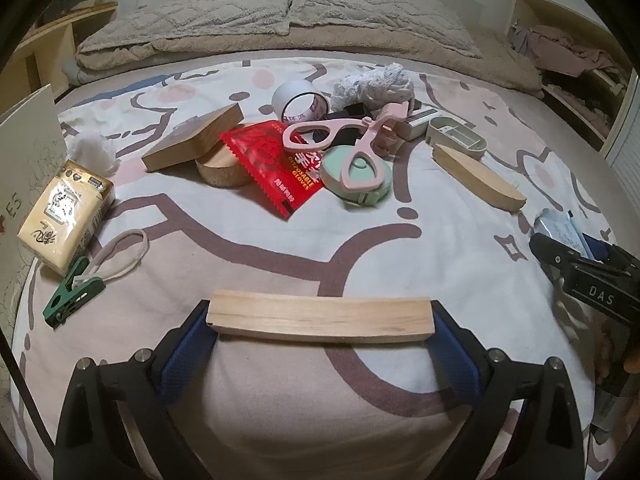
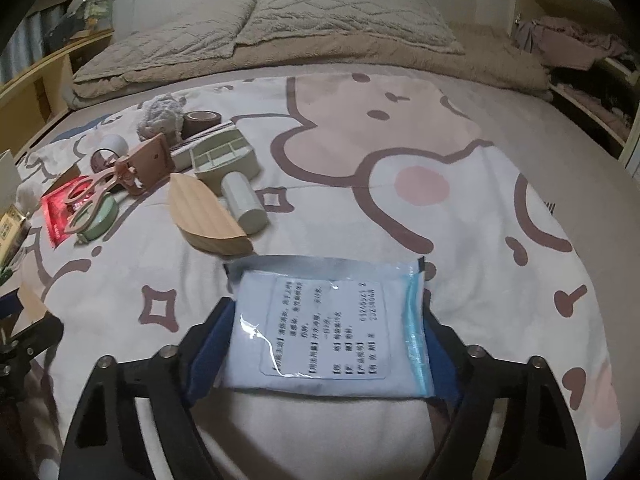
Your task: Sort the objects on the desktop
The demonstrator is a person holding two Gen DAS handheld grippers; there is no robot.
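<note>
Bedsheet (image 2: pixel 500 152) serves as worktop. Left gripper (image 1: pixel 320 318) is clamped endwise on a stiff, light wooden block (image 1: pixel 320 316). Right gripper (image 2: pixel 320 344) straddles a limp, slippery plastic pouch (image 2: pixel 328 324), pads at its edges; pressure unconfirmed. Pouch will likely buckle; grip across its width.

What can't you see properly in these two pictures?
- Left wrist view: the black objects behind the pink plastic scissors are mostly covered, so I cannot tell what they are.
- Left wrist view: the white card box is cut off by the left edge.
- Right wrist view: the small print on the pale blue plastic pouch is too tiny to read.
</note>
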